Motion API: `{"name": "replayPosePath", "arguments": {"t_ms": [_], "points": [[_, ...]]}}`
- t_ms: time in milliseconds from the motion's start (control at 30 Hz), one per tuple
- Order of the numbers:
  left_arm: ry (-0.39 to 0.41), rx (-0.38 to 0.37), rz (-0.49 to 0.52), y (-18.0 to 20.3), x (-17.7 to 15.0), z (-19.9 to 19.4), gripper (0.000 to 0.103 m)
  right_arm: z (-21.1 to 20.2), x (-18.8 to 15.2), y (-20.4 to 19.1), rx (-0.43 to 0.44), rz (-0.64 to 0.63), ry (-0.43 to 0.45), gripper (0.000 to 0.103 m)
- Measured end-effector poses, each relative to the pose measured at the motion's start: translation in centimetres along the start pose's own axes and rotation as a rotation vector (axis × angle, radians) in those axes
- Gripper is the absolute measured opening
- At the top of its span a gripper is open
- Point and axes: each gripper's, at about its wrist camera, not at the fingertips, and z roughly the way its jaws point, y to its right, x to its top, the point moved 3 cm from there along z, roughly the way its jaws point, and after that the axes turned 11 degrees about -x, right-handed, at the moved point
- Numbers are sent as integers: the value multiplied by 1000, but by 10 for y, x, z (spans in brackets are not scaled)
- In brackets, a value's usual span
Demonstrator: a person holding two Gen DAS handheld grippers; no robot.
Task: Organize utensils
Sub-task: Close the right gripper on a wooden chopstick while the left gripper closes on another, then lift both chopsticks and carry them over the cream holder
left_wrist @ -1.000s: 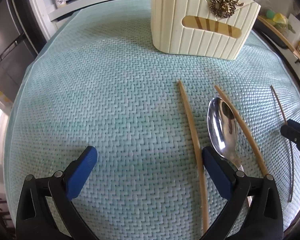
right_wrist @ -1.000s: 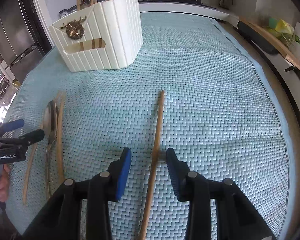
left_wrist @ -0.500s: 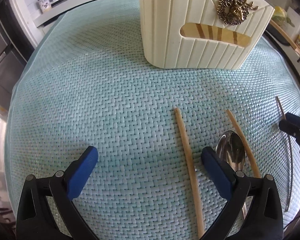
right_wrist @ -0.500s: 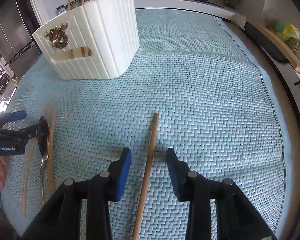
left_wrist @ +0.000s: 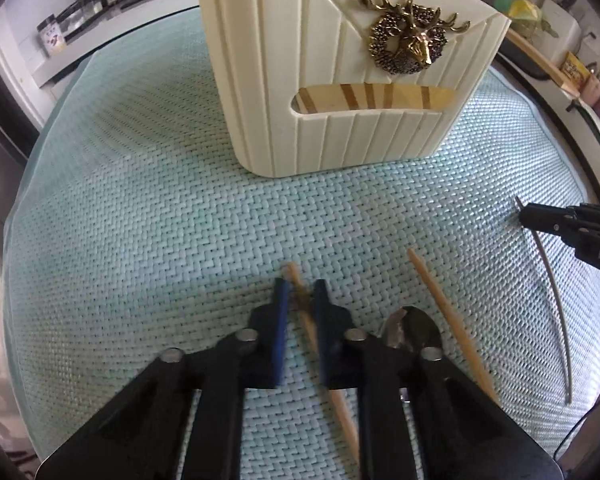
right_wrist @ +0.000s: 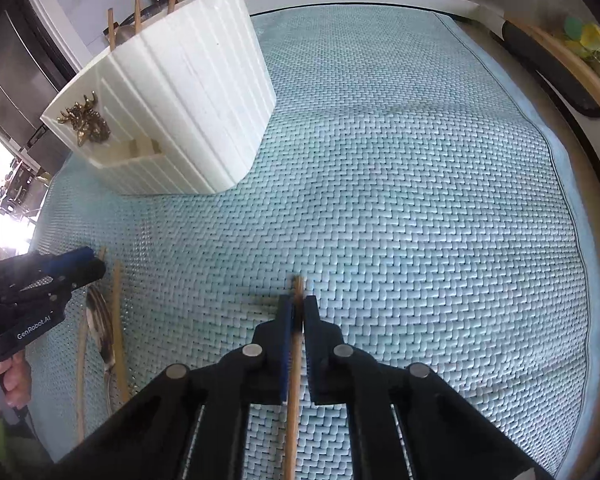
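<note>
1. Since the earlier frames both grippers have gone from standing wide apart to pinched shut, and the cream holder now looms larger at the top of each view.
2. The left gripper (left_wrist: 300,294), at the lower centre of its own view, is clamped on a wooden chopstick (left_wrist: 328,376) that runs down between the blue pads toward the bottom edge.
3. Just right of it lie a metal spoon (left_wrist: 414,326), partly hidden behind the gripper's arm, and a second chopstick (left_wrist: 452,328) flat on the mat.
4. The right gripper (right_wrist: 298,312), lower centre of its view, grips another chopstick (right_wrist: 294,400), whose tip pokes out just above the pads.
5. The cream utensil holder (left_wrist: 340,80) with a brass deer emblem (left_wrist: 410,40) stands upright on the woven teal mat (left_wrist: 140,220) at the upper centre; chopsticks show through its slot.
6. In the right view a hand (right_wrist: 4,384) at the lower left edge holds the left gripper.
</note>
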Motion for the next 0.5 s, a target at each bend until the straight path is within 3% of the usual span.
{"name": "replayPosePath", "arguments": {"t_ms": [167,500], "points": [[70,-23,-25,14,-13,-20,3,-33,5,17,49,39,95,5],[320,-50,35,44,-6,-139,3,-147,16,27,124,44,359,5]]}}
